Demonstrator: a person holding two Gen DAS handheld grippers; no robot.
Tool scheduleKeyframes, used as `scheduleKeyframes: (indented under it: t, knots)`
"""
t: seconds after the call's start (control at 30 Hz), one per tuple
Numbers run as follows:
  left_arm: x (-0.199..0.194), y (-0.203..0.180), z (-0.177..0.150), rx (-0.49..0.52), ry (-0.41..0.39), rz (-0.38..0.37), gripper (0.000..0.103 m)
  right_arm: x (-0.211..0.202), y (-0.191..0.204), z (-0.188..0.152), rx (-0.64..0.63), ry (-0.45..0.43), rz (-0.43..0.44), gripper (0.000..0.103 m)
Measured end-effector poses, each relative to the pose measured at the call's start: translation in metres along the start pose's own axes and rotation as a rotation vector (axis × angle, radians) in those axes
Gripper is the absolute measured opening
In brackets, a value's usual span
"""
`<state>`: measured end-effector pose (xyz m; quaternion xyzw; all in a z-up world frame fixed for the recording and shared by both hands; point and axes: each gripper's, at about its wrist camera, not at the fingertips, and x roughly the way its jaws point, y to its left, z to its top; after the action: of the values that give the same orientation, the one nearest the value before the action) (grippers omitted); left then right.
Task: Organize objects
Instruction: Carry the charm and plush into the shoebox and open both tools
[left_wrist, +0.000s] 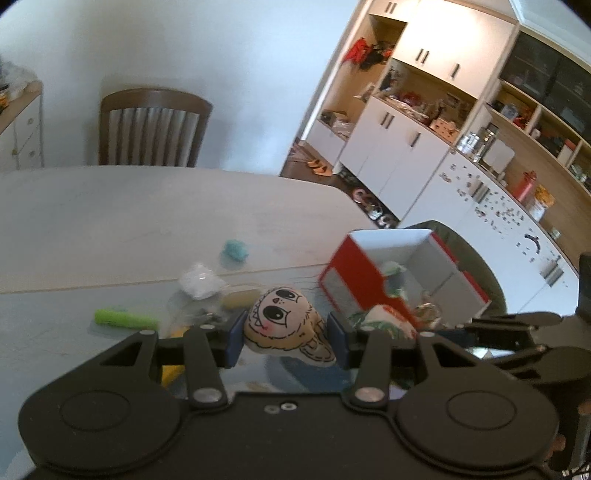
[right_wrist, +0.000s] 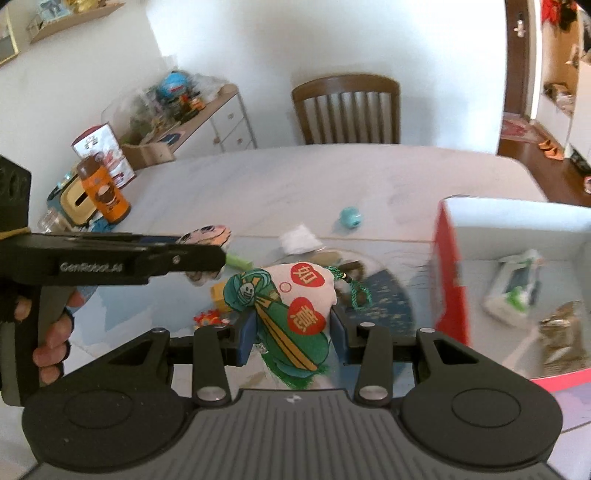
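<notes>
Both grippers are loaded and hanging over the cluttered end of the tabletop (right_wrist: 332, 173), so the step in hand looks like carrying each soft piece into the red-and-white box (right_wrist: 448, 266) at the right. The left gripper (left_wrist: 286, 338) has its jaws clamped on a small beige plush face with big cartoon eyes (left_wrist: 284, 321); the right gripper (right_wrist: 291, 334) has its jaws clamped on a green-and-white embroidered sachet with red hearts (right_wrist: 291, 306), whose green cord (right_wrist: 356, 291) trails off toward the box. To my eye, the right one should go first, since it sits nearer the opening: lift enough for the cord to clear the red wall, come in over the rim, and let go low, beside the white-and-green packet (right_wrist: 517, 288) already inside. The left should hold back so the two tools do not cross, then follow. A green tube (left_wrist: 125, 319), a crumpled white wrapper (left_wrist: 199, 280) and a small teal ball (left_wrist: 235, 250) wait on the tabletop.
</notes>
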<state>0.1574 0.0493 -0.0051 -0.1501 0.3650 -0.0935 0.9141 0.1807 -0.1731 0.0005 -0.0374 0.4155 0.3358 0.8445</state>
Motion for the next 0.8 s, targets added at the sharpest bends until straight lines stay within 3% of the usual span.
scheduleKeyframes:
  t: [0.43, 0.8]
  knots:
    - [0.029, -0.084, 0.013, 0.092, 0.002, -0.042, 0.046, -0.062, -0.080, 0.015, 0.036, -0.087, -0.081, 0.041]
    - [0.068, -0.146, 0.027, 0.147, 0.018, -0.060, 0.046, -0.082, -0.161, 0.027, 0.068, -0.105, -0.130, 0.041]
